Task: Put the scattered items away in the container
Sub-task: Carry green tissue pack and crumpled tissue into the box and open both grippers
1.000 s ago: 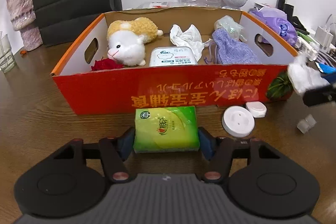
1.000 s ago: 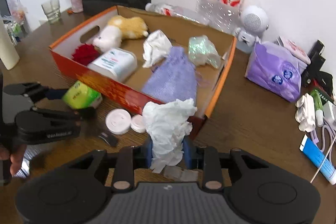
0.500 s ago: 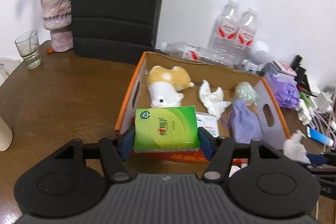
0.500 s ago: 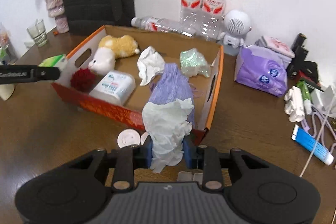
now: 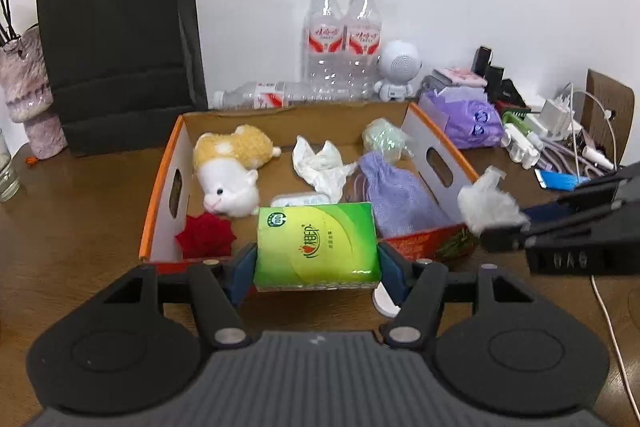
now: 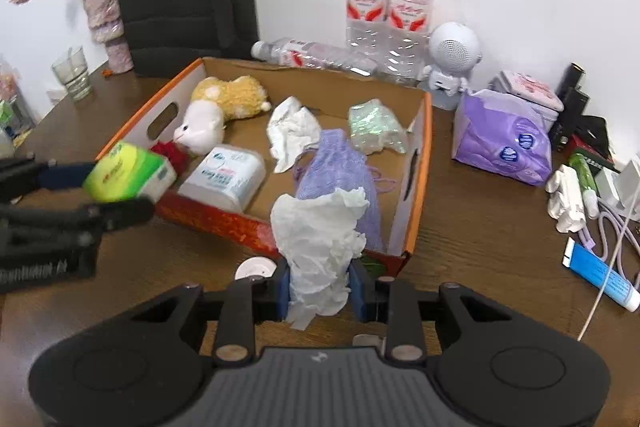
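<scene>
My left gripper [image 5: 316, 267] is shut on a green tissue pack [image 5: 316, 245] and holds it over the front edge of the orange cardboard box [image 5: 162, 187]. My right gripper [image 6: 320, 287] is shut on a crumpled white tissue [image 6: 320, 227], held just in front of the box's near right corner [image 6: 400, 259]. Each gripper shows in the other's view: the right gripper [image 5: 504, 227] and the left gripper [image 6: 120, 187]. Inside the box lie a plush toy [image 5: 232, 171], a red flower [image 5: 206, 237], a purple pouch [image 5: 394, 189], another white tissue [image 5: 320, 167] and a wipes pack [image 6: 224, 179].
White round caps [image 6: 256, 269] lie on the brown table before the box. Water bottles [image 5: 342, 43], a white speaker [image 5: 400, 67], a purple pack [image 6: 504, 143], cables and a blue tube [image 6: 600, 275] crowd the back right. A black bag [image 5: 116, 43], a vase [image 5: 30, 99] and a glass [image 6: 74, 73] stand left.
Both grippers have risen and moved toward the box with their loads. The green pack went from the table in front of the box to above its front edge.
</scene>
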Motion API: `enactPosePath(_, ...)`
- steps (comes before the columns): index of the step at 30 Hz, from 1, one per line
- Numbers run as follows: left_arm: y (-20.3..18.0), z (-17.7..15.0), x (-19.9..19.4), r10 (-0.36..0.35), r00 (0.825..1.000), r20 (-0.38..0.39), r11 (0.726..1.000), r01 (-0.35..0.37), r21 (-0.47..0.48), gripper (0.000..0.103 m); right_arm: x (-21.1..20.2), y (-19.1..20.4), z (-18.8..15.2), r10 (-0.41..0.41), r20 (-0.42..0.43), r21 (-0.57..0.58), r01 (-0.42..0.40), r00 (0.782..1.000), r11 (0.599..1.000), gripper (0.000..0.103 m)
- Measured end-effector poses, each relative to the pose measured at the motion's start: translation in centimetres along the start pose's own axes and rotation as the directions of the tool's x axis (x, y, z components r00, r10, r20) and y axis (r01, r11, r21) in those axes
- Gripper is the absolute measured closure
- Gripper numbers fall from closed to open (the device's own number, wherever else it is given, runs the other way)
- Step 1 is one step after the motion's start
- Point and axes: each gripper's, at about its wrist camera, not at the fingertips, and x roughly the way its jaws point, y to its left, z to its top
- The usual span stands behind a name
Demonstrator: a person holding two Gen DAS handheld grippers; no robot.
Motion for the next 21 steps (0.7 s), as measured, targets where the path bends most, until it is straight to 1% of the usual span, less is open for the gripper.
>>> enactPosePath(1,-0.2,0.0,-0.4,0.007,1.0,0.02,1.0,-0.007,-0.001,0.038,-0.2,-0.1,0.2,-0.007,0.003,0.011,0.007,1.0,1.0,0.075)
enactPosePath(2,-0.1,-0.1,-1.0,-0.001,0.999,0.048,1.0,0.002,-0.009,0.038,-0.6,0.1,0.3,-0.002,0.013,0.004,0.002,1.0,1.0,0.075)
enactPosePath(4,0.4,-0.1,-2.3,-0.02,0.995,0.097,0.998,0.025,-0.052,0.038,-2.3,0.7,0.3,0.039,0.07,-0.04,-0.037,0.997,0.999,0.075)
enactPosePath(6,0.7,-0.4,-3.8,-0.013,0.989,0.148,0.997,0.025,-0.079,0.038,-4.1,1.2,-0.1,0.079,0.128,-0.065,-0.071,0.989,0.995,0.075)
enactPosePath(9,0.3,-1.4,-6.0,0.038,0.977,0.209,0.997,-0.022,-0.078,0.039,-6.2,1.6,-1.2,0.118,0.197,-0.099,-0.101,0.973,0.99,0.075)
enactPosePath(12,-0.5,-3.0,-7.8,0.117,0.968,0.221,0.992,-0.103,-0.077,0.038,-7.5,1.8,-2.9,0.127,0.256,-0.098,-0.105,0.958,0.99,0.075)
enactPosePath(13,-0.6,-3.5,-8.3,0.132,0.966,0.222,0.99,-0.117,-0.079,0.038,-7.9,1.9,-3.5,0.124,0.277,-0.097,-0.101,0.953,0.99,0.075)
enactPosePath(14,-0.7,-4.0,-8.8,0.136,0.965,0.225,0.989,-0.12,-0.084,0.038,-8.3,2.1,-4.3,0.123,0.3,-0.1,-0.097,0.946,0.99,0.075)
enactPosePath(16,-0.7,-5.4,-10.1,0.123,0.959,0.256,0.989,-0.099,-0.106,0.038,-9.2,2.5,-6.0,0.101,0.35,-0.093,-0.072,0.931,0.993,0.075)
enactPosePath(18,-0.9,-7.1,-11.3,0.12,0.948,0.295,0.99,-0.091,-0.109,0.038,-10.3,3.0,-7.8,0.105,0.399,-0.075,-0.081,0.911,0.994,0.075)
enactPosePath(20,-1.8,-9.2,-12.1,0.131,0.936,0.328,0.991,-0.115,-0.068,0.038,-11.3,3.7,-9.8,0.099,0.445,-0.065,-0.079,0.89,0.995,0.075)
enactPosePath(21,-2.2,-10.4,-12.4,0.142,0.927,0.348,0.99,-0.132,-0.051,0.038,-11.7,4.1,-10.9,0.093,0.467,-0.064,-0.071,0.879,0.995,0.075)
